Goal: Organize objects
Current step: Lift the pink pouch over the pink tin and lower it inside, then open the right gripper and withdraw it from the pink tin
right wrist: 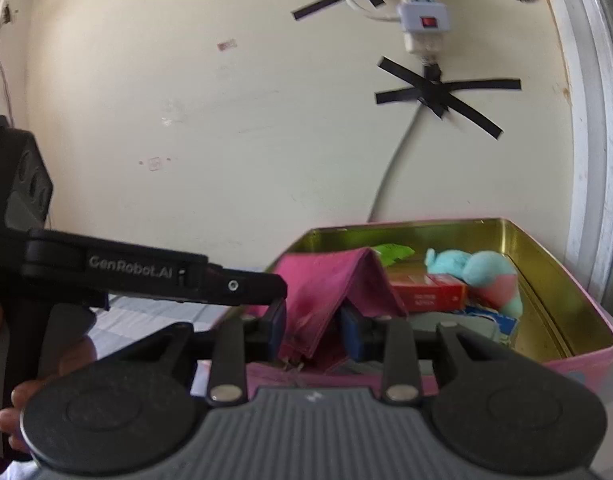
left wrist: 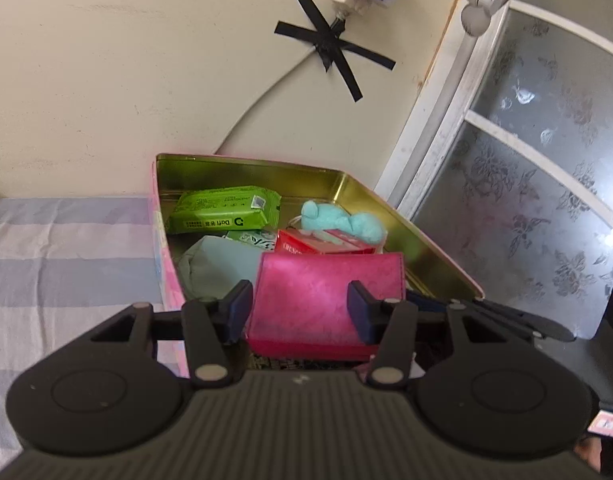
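The left gripper (left wrist: 300,312) and the right gripper (right wrist: 312,330) are both clenching the pink wallet (left wrist: 326,300), holding it over the near edge of the tin box (left wrist: 438,252), beside the red carton (left wrist: 326,245).

Both claws (left wrist: 300,312) (right wrist: 312,330) clamped shut.

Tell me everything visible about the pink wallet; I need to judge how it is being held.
The pink wallet looks like soft, mottled magenta leather or suede, folded. In the right wrist view it stands tent-like, fold uppermost, with a zipper or clasp faintly visible at its lower edge. It sits over the near end of the open tin, in front of a red box. The left hand-held gripper brackets its two sides; the right hand-held gripper pinches one flap. Whether it rests on anything is hidden.
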`<action>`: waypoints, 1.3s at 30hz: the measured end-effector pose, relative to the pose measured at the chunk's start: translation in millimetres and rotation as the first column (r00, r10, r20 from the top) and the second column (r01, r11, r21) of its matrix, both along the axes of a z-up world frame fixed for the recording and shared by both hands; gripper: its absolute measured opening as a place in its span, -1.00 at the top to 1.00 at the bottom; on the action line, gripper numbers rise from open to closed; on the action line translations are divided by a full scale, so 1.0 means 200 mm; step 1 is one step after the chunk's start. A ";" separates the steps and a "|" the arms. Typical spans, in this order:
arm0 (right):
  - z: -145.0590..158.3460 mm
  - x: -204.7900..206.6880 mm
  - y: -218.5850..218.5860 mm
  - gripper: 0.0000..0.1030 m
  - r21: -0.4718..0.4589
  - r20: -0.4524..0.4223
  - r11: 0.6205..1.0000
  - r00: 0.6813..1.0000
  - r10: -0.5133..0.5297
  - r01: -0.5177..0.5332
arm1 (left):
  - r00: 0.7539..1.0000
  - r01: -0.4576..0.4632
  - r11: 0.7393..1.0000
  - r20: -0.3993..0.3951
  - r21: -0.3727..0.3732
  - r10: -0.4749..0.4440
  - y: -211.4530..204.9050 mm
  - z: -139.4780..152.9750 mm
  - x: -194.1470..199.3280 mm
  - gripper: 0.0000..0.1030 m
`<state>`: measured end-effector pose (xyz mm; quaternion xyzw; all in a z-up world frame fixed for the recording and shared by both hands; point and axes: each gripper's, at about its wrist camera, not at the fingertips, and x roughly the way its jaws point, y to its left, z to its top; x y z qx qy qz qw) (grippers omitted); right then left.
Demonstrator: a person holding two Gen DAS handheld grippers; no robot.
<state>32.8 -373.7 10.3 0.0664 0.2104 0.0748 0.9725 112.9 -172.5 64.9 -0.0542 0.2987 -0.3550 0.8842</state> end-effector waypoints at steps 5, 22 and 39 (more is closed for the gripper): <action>-0.06 0.20 -0.06 0.38 -0.060 0.000 0.987 0.989 -0.148 0.147 | 0.997 -0.071 0.997 0.041 0.041 0.069 -0.07 0.01 0.01 -0.39; -0.04 -0.17 -0.09 0.17 0.135 0.133 0.950 0.946 -0.297 0.280 | 0.948 -0.245 0.953 0.249 0.175 0.198 0.10 0.03 -0.29 -0.48; -0.10 -0.39 0.24 0.01 0.126 0.074 0.975 0.978 -0.195 0.185 | 0.922 -0.339 0.910 0.275 0.240 0.272 0.36 -0.10 -0.38 -0.53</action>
